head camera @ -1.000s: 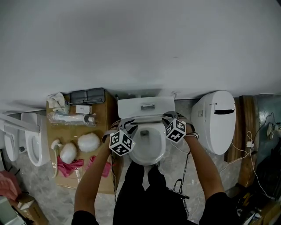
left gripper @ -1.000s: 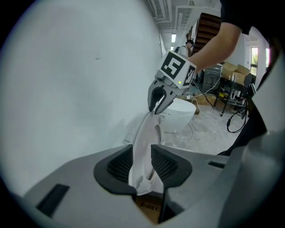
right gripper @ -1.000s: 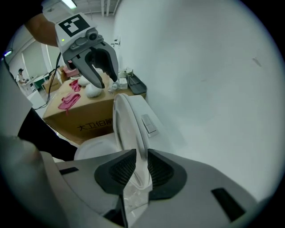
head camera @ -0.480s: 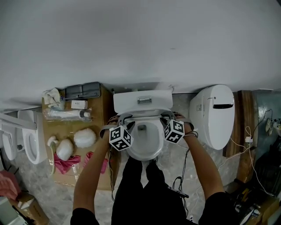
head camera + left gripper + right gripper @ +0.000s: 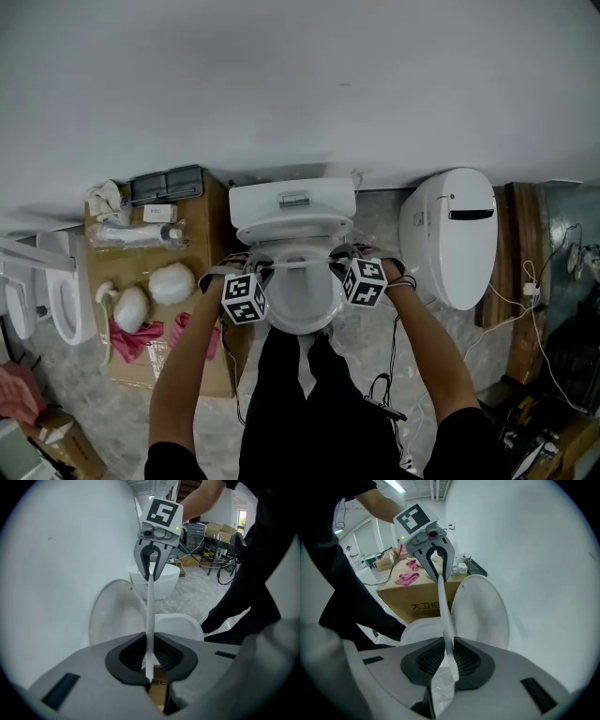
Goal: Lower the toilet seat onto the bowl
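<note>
I am standing on a grey stone floor (image 5: 375, 347) facing a plain white wall. A closed white toilet (image 5: 450, 248) is sitting to my right and a cardboard box (image 5: 208, 234) carrying pink cloths (image 5: 131, 339) to my left. Between them I am leaning over the toilet with the tank (image 5: 292, 199). Its lid (image 5: 115, 616) is standing upright at the back and its bowl (image 5: 176, 625) is lying open below.

The toilet seat (image 5: 150, 616) is hanging tilted between the two, away from the lid and not yet down on the bowl. My left hand-held gripper (image 5: 150, 660) is pinching the seat's left edge, its jaws having just been closing onto the thin white rim. My right hand-held gripper (image 5: 449, 660) is clamping the opposite edge, its jaws having just narrowed onto it as well.
</note>
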Demonstrator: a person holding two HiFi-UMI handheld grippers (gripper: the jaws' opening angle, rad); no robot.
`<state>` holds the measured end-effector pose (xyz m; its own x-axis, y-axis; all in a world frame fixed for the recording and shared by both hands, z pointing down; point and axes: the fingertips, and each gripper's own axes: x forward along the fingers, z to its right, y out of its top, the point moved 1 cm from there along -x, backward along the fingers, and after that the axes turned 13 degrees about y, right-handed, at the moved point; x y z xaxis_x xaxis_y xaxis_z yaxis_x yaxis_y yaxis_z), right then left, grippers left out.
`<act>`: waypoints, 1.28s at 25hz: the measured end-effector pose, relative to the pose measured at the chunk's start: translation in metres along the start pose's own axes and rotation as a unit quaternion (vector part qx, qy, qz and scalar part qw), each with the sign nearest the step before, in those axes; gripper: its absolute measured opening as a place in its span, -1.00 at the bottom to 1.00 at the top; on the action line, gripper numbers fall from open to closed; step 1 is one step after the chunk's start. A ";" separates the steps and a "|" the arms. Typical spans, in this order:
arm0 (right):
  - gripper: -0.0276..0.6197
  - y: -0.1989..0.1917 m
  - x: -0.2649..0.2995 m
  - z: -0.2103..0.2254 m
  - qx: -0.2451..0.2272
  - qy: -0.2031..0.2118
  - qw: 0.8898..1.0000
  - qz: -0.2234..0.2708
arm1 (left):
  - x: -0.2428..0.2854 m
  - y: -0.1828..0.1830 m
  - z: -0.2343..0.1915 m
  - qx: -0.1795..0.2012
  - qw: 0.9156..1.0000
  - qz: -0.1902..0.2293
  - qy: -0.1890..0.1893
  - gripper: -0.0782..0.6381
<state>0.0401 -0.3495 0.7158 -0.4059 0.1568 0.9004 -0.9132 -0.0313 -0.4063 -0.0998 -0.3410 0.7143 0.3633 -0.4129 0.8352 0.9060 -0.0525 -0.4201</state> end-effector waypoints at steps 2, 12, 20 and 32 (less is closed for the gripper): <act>-0.68 -0.002 0.006 -0.016 -0.008 0.019 1.000 0.001 | -0.003 -0.002 0.017 0.009 1.000 -0.002 -0.007 -0.64; -0.61 -0.025 0.045 -0.100 -0.072 0.074 0.994 -0.025 | -0.010 -0.011 0.109 0.050 0.997 -0.050 0.022 -0.61; -0.52 -0.046 0.090 -0.156 -0.092 0.113 0.988 -0.053 | -0.004 -0.026 0.178 0.092 0.995 -0.033 -0.017 -0.53; -0.37 -0.094 0.183 -0.214 -0.121 0.087 0.983 -0.109 | 0.038 -0.061 0.285 0.119 0.992 0.006 -0.049 -0.43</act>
<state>0.0596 -0.1067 0.8851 -0.1698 0.3018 0.9381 -0.9342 0.2537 -0.2507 -0.0791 -0.0945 0.8730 0.3830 -0.3210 0.8662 0.9229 0.1735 -0.3438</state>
